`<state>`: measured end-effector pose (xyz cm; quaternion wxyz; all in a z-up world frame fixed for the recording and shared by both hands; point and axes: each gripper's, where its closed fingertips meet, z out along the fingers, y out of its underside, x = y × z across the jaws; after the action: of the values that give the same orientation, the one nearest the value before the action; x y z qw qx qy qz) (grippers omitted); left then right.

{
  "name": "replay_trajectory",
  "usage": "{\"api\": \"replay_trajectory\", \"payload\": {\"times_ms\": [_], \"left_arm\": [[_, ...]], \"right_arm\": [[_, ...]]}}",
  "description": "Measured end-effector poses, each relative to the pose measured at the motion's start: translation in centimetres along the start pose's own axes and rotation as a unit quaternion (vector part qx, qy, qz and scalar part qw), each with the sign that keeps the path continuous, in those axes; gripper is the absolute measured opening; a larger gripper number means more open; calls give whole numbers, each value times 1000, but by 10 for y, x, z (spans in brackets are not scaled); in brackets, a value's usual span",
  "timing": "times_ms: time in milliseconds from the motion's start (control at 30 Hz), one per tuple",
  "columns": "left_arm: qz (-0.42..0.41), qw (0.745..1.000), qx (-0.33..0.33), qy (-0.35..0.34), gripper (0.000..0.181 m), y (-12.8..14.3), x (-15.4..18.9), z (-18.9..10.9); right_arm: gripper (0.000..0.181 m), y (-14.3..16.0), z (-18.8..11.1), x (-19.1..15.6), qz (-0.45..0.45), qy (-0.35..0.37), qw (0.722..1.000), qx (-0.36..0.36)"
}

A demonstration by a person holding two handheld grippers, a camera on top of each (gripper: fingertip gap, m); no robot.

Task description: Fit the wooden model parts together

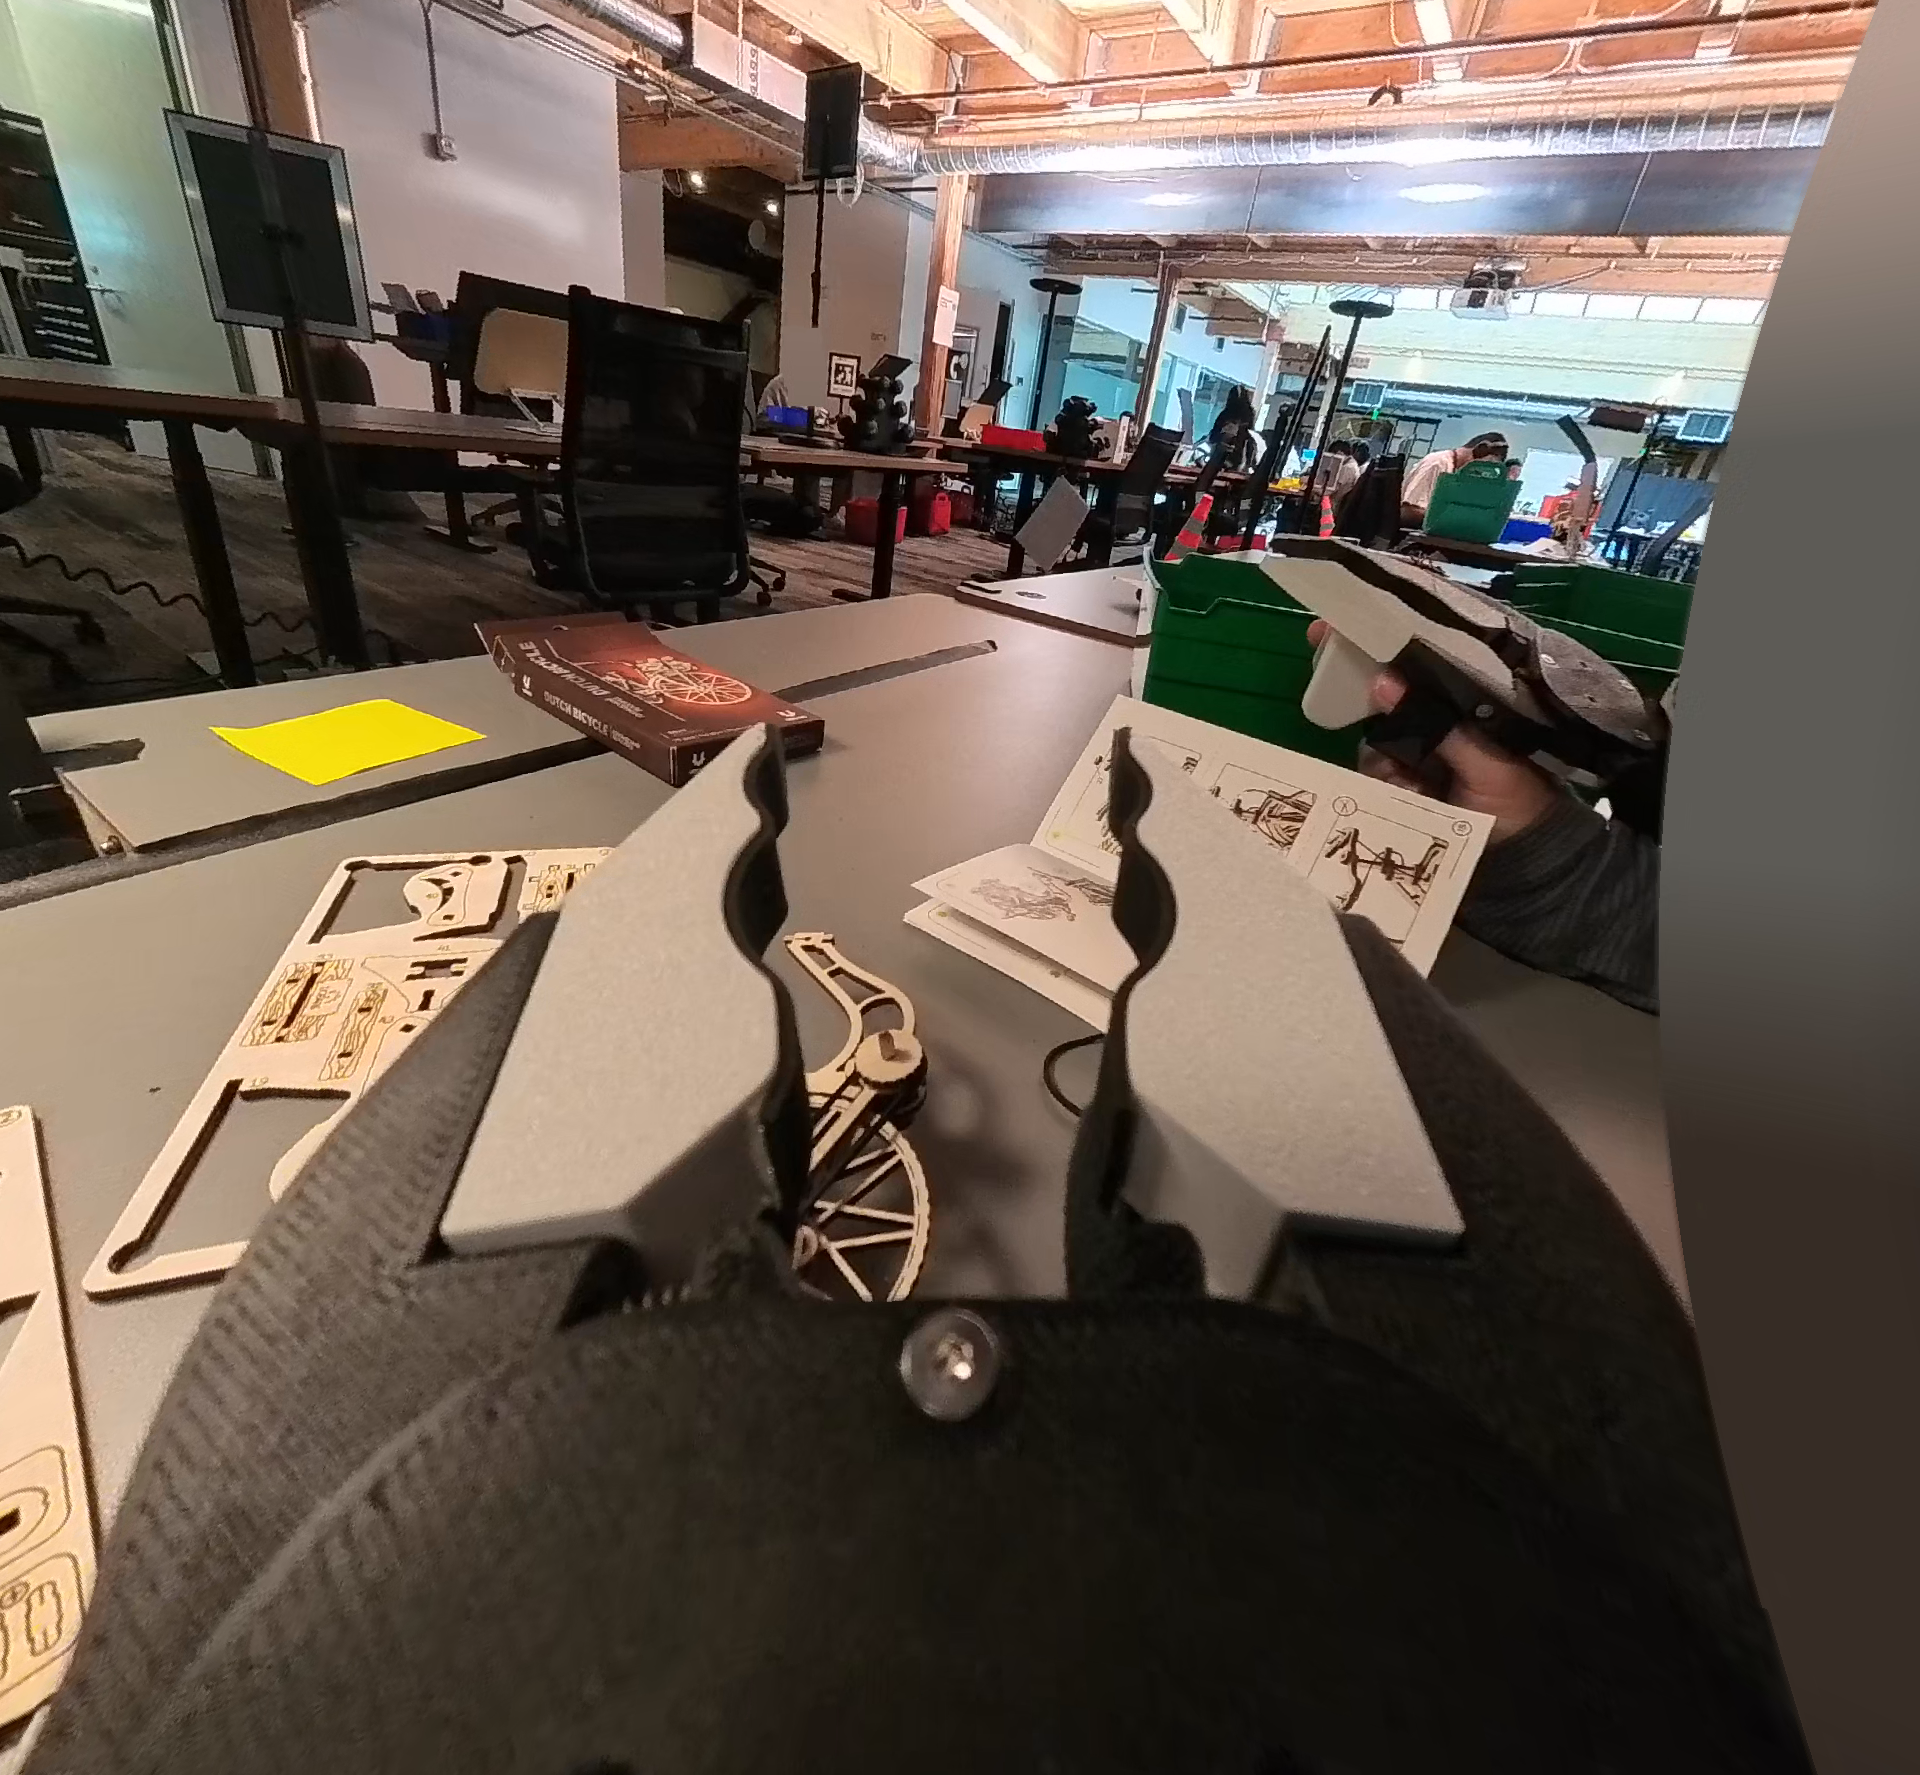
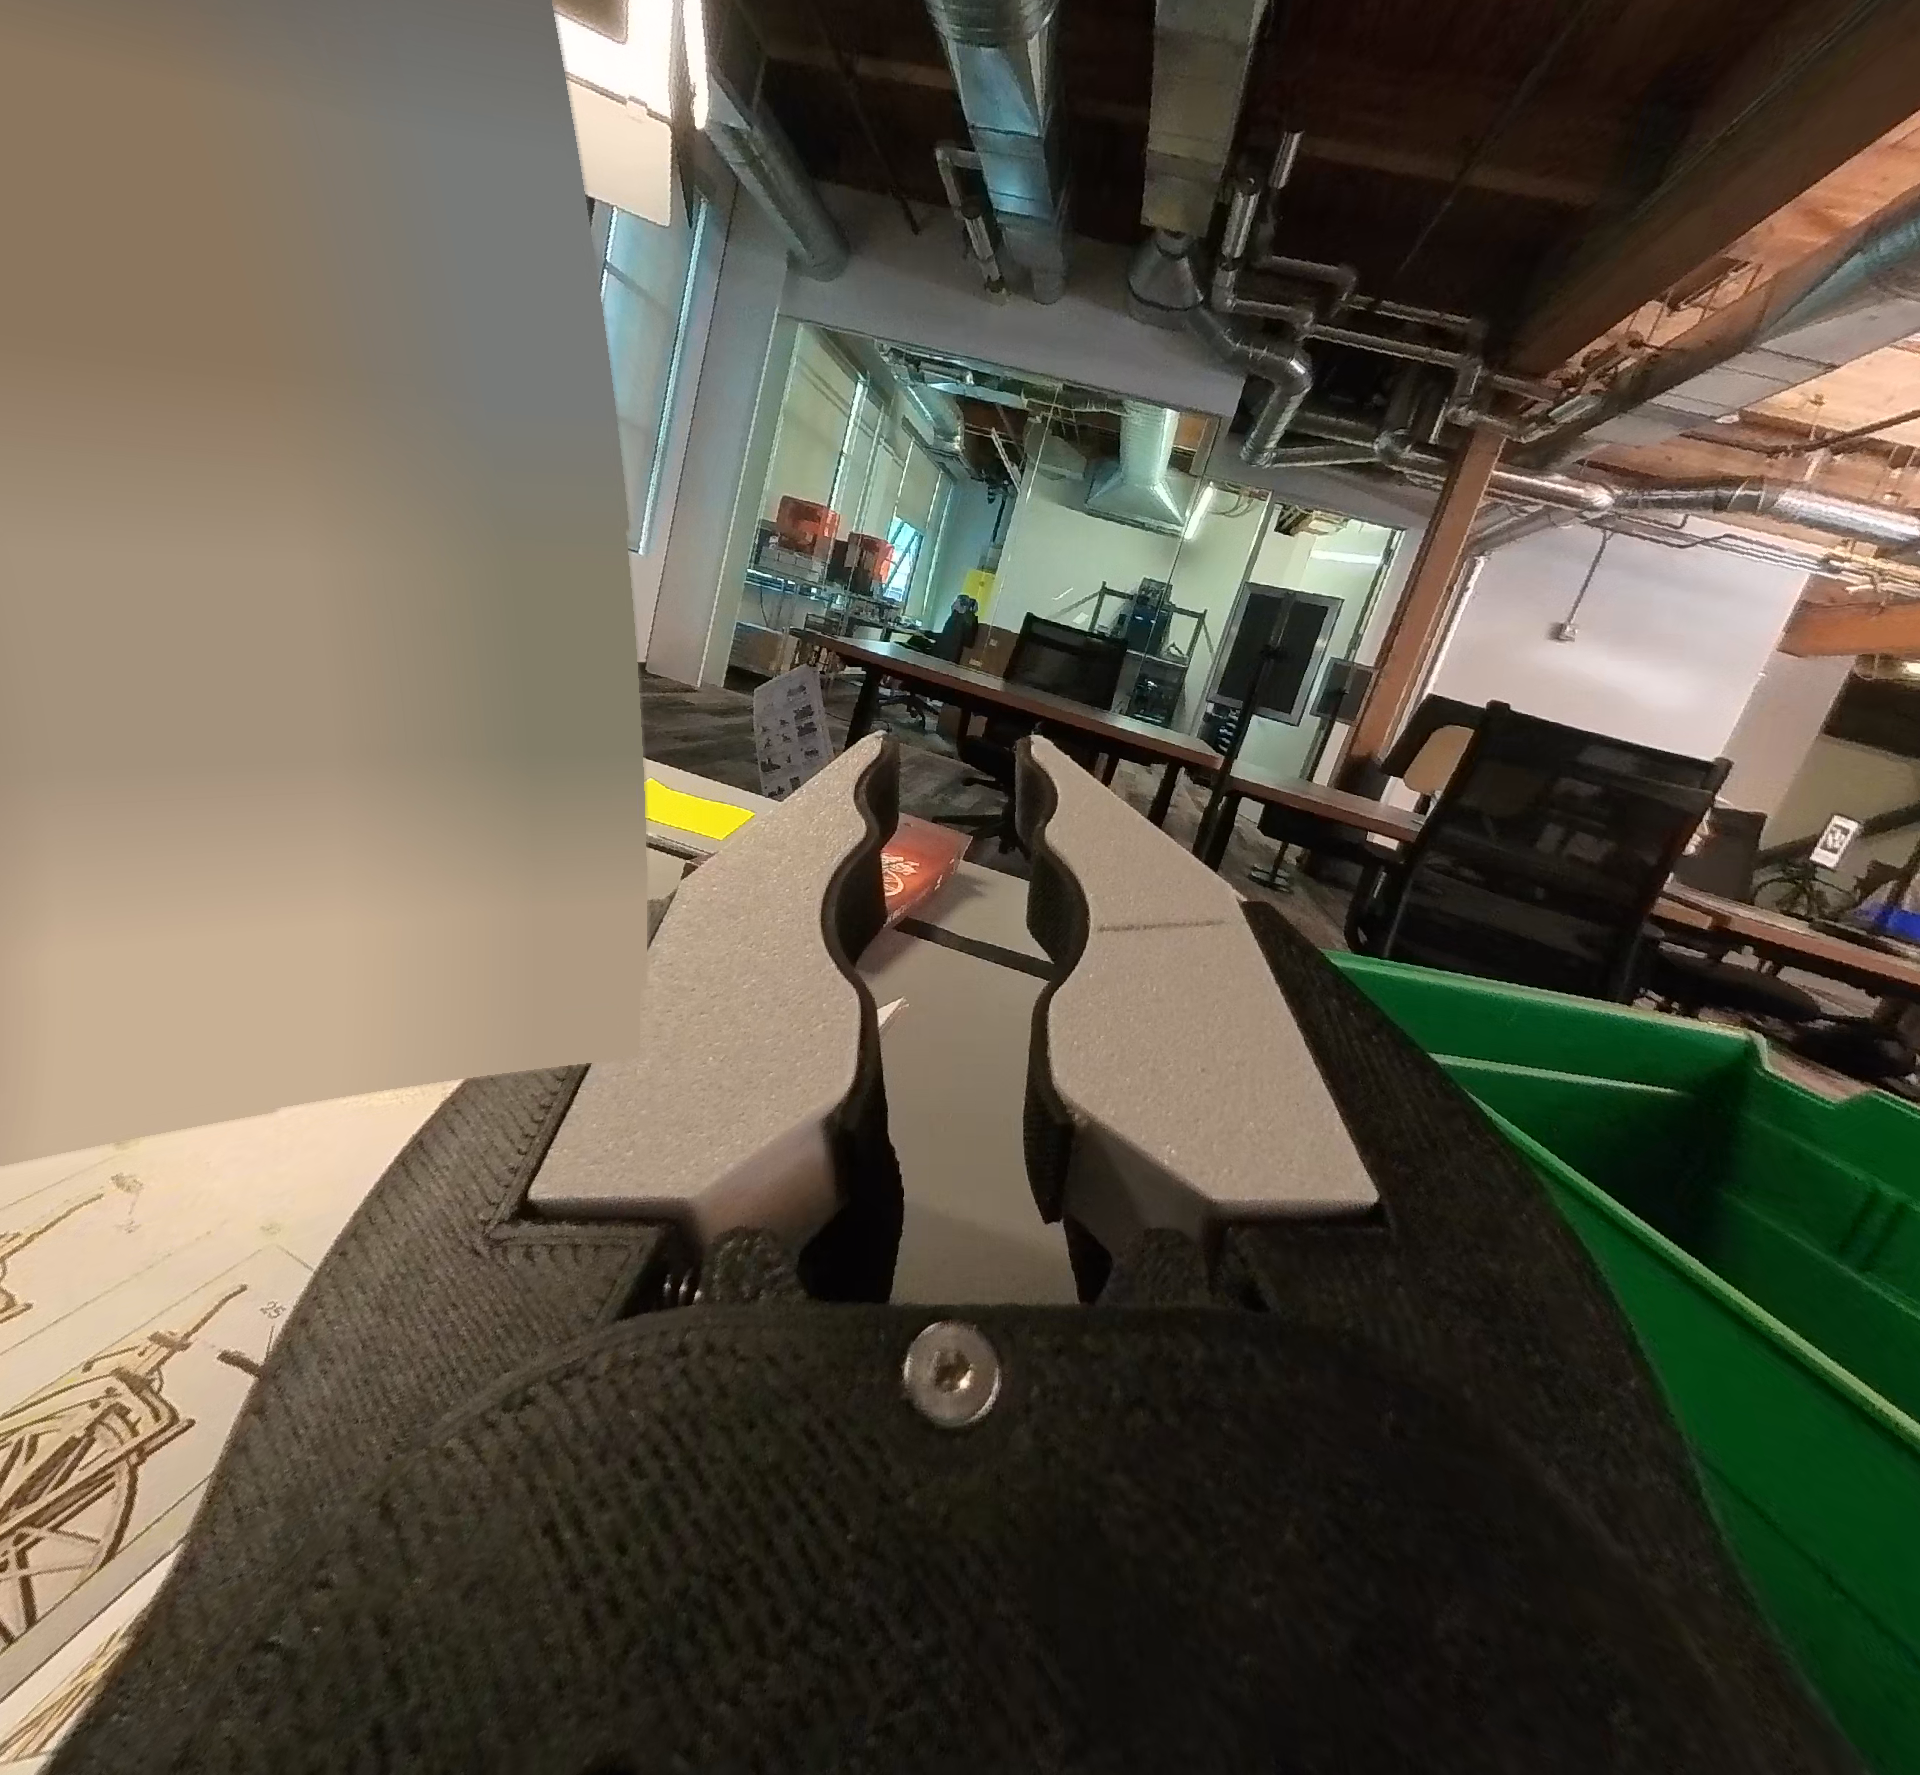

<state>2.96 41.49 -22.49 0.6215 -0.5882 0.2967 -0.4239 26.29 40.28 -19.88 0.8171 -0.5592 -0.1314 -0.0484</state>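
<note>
Left claw was spread above the wooden bicycle model on the worktop; right claw spread, empty.

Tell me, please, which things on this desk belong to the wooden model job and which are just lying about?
Job: bicycle model, part sheets, instruction booklet, kit box, left gripper, right gripper.

Lying about: yellow note, green bin, office chair.
</note>
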Motion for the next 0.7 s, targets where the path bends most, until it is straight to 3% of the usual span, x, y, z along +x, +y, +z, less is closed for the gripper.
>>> {"api": "replay_trajectory", "payload": {"times_ms": [700], "left_arm": [[0, 1000, -1, 1, 62, 0, 1, 0]], "right_arm": [[19, 1, 0, -1, -4, -1, 1000, -2]]}}
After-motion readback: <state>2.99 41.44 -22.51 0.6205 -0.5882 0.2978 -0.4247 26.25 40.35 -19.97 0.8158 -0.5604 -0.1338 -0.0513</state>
